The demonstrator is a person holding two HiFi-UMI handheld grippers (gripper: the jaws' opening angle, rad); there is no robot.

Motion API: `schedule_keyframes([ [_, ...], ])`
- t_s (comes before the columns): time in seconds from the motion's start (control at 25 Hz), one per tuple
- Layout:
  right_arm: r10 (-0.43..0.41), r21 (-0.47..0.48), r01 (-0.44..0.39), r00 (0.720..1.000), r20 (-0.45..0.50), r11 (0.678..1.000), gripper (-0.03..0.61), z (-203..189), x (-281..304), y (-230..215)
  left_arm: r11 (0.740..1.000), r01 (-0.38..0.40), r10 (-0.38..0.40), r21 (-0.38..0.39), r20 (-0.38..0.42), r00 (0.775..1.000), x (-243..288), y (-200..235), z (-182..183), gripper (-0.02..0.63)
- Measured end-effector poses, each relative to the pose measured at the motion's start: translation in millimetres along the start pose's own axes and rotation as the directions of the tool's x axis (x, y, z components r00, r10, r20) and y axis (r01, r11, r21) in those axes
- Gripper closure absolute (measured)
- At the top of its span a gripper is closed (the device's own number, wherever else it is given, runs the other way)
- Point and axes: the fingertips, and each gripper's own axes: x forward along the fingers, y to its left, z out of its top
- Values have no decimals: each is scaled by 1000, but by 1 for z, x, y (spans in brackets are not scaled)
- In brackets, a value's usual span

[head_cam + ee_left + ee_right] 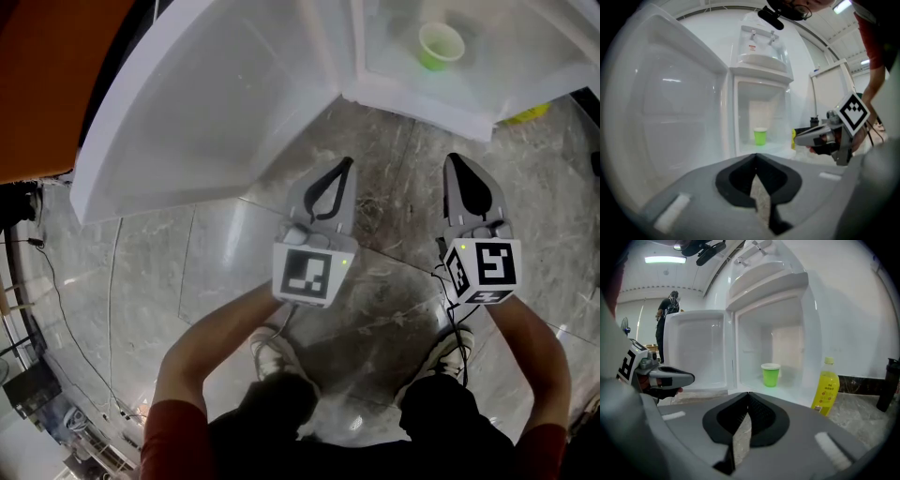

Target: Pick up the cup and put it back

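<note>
Both jaws together, empty | cup [441, 44] well ahead | inside fridge [420, 101]

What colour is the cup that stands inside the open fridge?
The cup is light green, best seen in the right gripper view.

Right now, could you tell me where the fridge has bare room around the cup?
The fridge floor is bare either side of the green cup and in front. Outside, the yellow bottle crowds the right side; the open door borders the left.
</note>
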Motion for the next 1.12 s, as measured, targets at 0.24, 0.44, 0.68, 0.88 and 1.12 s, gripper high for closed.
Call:
schedule_keyframes([
  [0.24, -23, 6, 23, 1000, 13, 1000, 566, 1, 16, -14, 1000, 0, 0, -7, 5, 1000, 5, 0, -1, 613],
  [0.44, -42, 9, 42, 999, 31, 999, 521, 9, 32, -27, 1000, 4, -4, -17, 5, 1000, 13, -2, 0, 614],
  [0.68, -47, 24, 45, 997, 62, 999, 454, 21, 57, -42, 1000, 14, -14, -26, 0, 1000, 23, -6, 4, 612],
  [0.88, -56, 8, 56, 996, 71, 998, 380, 24, 81, -52, 999, 15, -15, -43, -3, 1000, 27, -7, 2, 614],
  [1.12, -74, 32, 72, 995, 68, 997, 283, 28, 107, -64, 999, 17, -18, -48, -25, 1000, 33, -7, -4, 614],
])
